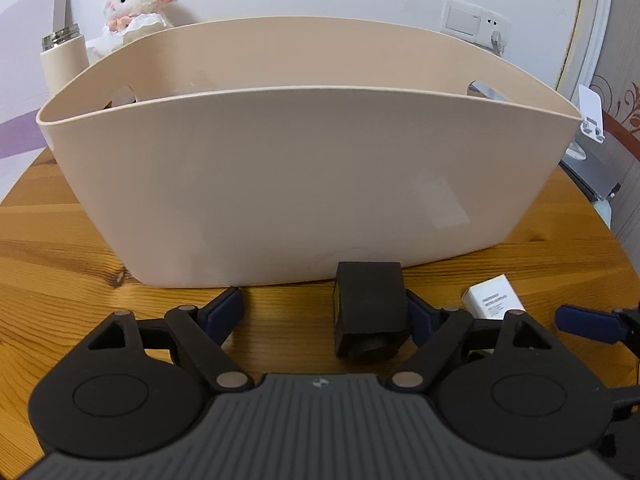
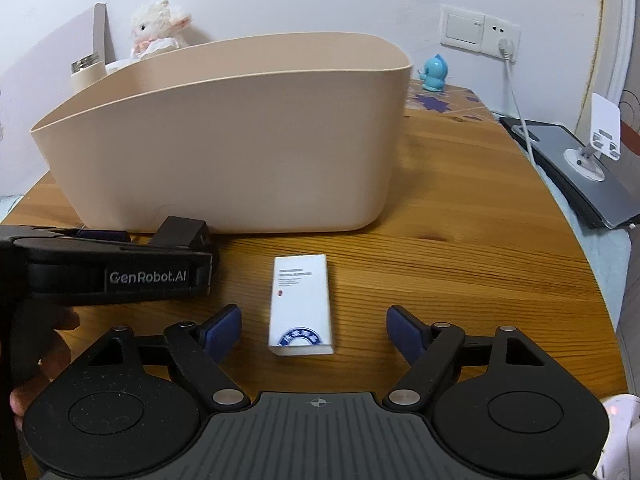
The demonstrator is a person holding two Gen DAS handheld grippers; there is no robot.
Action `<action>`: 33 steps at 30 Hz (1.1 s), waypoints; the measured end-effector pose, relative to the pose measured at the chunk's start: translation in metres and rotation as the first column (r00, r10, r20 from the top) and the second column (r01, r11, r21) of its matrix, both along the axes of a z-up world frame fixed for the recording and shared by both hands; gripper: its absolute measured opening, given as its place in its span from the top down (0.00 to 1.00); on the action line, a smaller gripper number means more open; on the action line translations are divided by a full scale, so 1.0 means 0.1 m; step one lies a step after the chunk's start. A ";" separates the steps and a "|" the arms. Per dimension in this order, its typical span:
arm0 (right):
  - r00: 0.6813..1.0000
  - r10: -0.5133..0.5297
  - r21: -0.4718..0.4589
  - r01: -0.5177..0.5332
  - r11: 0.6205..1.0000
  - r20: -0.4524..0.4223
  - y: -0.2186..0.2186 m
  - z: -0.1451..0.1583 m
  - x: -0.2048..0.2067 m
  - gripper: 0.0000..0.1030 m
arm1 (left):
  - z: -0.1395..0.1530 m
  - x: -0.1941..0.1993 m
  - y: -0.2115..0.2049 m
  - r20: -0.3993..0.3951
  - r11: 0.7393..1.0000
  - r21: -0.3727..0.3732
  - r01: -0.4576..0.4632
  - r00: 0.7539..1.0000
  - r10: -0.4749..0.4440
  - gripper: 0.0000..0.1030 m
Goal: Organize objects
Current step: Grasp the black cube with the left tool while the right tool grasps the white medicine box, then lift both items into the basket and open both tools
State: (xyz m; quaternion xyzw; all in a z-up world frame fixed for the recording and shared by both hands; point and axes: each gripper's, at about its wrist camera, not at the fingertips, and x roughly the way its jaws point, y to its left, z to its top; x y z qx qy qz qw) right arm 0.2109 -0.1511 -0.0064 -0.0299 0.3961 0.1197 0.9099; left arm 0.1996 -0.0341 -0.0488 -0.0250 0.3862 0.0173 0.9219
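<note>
A big beige plastic bin (image 1: 304,176) stands on the round wooden table (image 1: 56,264); it also shows in the right wrist view (image 2: 240,152). My left gripper (image 1: 324,312) is open, low over the table just before the bin. A black block (image 1: 370,314) lies between its fingers, against the right finger and apart from the left one. The block (image 2: 180,232) and left gripper body (image 2: 108,268) show at the left of the right wrist view. My right gripper (image 2: 314,332) is open, with a white box (image 2: 302,304) lying flat between its fingers, touching neither. The box (image 1: 494,300) also shows at the right of the left wrist view.
Behind the bin stand a cream flask (image 1: 66,60) and a white plush lamb (image 1: 140,4). A blue figurine (image 2: 436,72) stands at the back right. A grey laptop (image 2: 580,176) with a white phone stand (image 2: 604,132) lies off the table's right edge. A cable (image 2: 516,100) hangs from the wall socket.
</note>
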 end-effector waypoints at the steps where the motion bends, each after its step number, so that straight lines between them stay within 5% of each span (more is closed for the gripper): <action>1: 1.000 0.002 -0.002 -0.002 1.000 -0.001 0.02 -0.01 0.01 0.22 | 0.00 -0.01 0.00 0.001 1.000 0.012 0.000 1.000 0.000 0.24; 4: 1.000 0.000 -0.019 0.001 1.000 0.013 0.05 -0.02 0.02 0.33 | 0.02 -0.05 0.00 0.006 0.999 0.040 0.002 1.000 -0.002 0.39; 7: 1.000 0.002 -0.036 -0.002 0.999 0.020 0.08 -0.01 0.03 0.48 | 0.05 -0.07 0.04 0.007 0.999 0.031 0.016 1.000 -0.016 0.67; 10: 1.000 0.017 -0.038 -0.016 0.999 0.022 0.09 0.01 0.00 0.71 | 0.06 -0.07 0.09 -0.001 1.000 0.016 0.014 1.000 -0.014 0.67; 22: 0.998 0.010 -0.062 -0.006 0.998 0.064 0.12 0.15 -0.17 0.72 | 0.19 -0.25 0.26 0.019 1.000 0.015 0.011 1.000 -0.011 0.67; 33: 0.976 0.019 -0.053 -0.008 0.999 0.219 0.14 0.73 -0.48 0.72 | 0.69 -0.55 0.39 0.114 0.998 0.033 0.048 0.992 -0.051 0.67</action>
